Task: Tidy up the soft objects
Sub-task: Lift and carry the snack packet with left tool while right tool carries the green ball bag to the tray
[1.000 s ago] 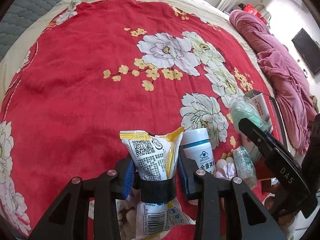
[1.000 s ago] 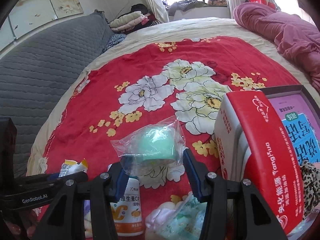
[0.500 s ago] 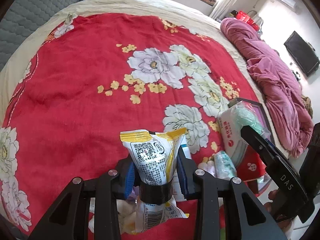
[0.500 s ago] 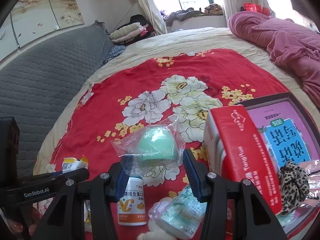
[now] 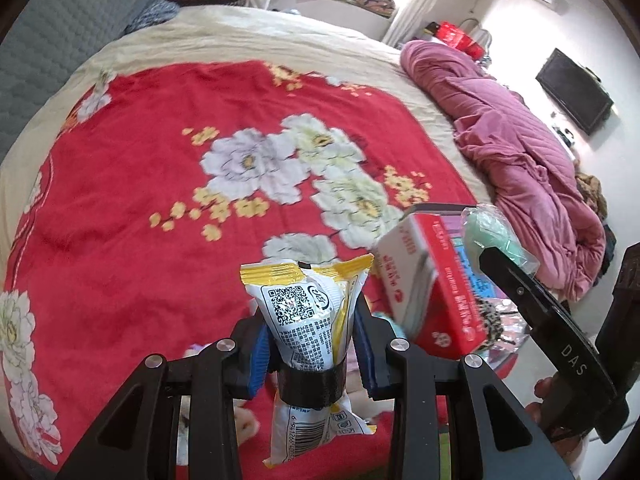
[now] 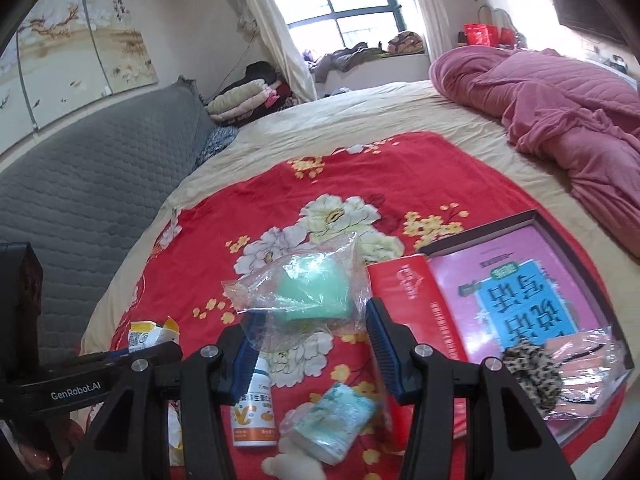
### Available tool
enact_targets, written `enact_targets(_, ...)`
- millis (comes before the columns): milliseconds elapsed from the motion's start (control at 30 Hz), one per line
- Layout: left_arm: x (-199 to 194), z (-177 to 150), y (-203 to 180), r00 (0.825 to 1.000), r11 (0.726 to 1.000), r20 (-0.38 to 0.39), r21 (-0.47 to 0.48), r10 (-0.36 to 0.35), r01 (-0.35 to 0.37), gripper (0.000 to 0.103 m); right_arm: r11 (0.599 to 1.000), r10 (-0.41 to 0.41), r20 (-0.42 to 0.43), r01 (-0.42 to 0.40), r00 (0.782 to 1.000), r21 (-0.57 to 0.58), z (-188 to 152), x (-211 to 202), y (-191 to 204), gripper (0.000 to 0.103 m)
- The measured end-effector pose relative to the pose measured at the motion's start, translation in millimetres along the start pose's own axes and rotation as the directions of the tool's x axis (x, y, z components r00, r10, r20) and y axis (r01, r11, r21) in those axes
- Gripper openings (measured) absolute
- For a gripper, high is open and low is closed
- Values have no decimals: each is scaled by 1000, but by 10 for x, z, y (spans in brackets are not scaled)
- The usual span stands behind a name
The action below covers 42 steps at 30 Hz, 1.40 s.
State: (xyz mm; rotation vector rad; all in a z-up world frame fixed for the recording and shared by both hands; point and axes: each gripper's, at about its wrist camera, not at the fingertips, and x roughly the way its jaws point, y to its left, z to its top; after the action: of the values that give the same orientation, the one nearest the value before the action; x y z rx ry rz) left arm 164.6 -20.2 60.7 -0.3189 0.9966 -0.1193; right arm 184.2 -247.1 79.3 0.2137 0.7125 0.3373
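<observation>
My left gripper (image 5: 310,344) is shut on a white and yellow snack packet (image 5: 306,308), held upright above the red flowered blanket (image 5: 132,208). My right gripper (image 6: 312,332) is shut on a clear plastic bag with a green sponge (image 6: 312,292) inside, also lifted off the bed. That bag also shows in the left wrist view (image 5: 494,232) at the right. The snack packet shows in the right wrist view (image 6: 150,330) at the lower left. Below the right gripper lie a soft tissue pack (image 6: 340,420) and a white plush piece (image 6: 292,468).
A red and white box (image 6: 416,320) stands in a dark open box lid (image 6: 480,234) holding a pink booklet (image 6: 528,292) and a leopard scrunchie (image 6: 532,376). A white vitamin bottle (image 6: 254,412) lies on the blanket. A pink quilt (image 5: 520,160) is heaped at the right.
Both grippers have risen and pulled back from the bed with their loads. The blanket and the boxes look farther away and more of the room is in view.
</observation>
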Motion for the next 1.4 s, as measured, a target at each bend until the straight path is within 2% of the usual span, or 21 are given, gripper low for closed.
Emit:
enact_targets(267, -89, 61, -509, 999, 996, 8, 76, -45, 44, 37, 998, -52, 52, 50, 997, 43, 146, -363, -354, 51)
enact_targets(367, -103, 77, -723, 996, 992, 3, 97, -87, 86, 37, 994, -88, 64, 84, 994, 65, 185, -517, -535, 51)
enact_targets(700, -160, 13, -1480, 989, 970, -6, 197, -147, 146, 37, 978, -193, 109, 183, 975, 97, 271, -1099, -1030, 51)
enact_targets(800, -154, -8, -1656, 986, 962, -10, 219, -164, 162, 37, 976, -192, 113, 178, 975, 125, 280, -1237, -1160, 51)
enact_targets(1167, -13, -152, -2081, 981, 946, -48, 259, -186, 192, 37, 955, -246, 100, 224, 964, 193, 210, -1454, -1630, 51)
enact_targets(1400, 153, -159, -2277, 980, 942, -69, 272, -185, 197, 37, 948, -275, 89, 255, 957, 191, 214, -1457, -1842, 51)
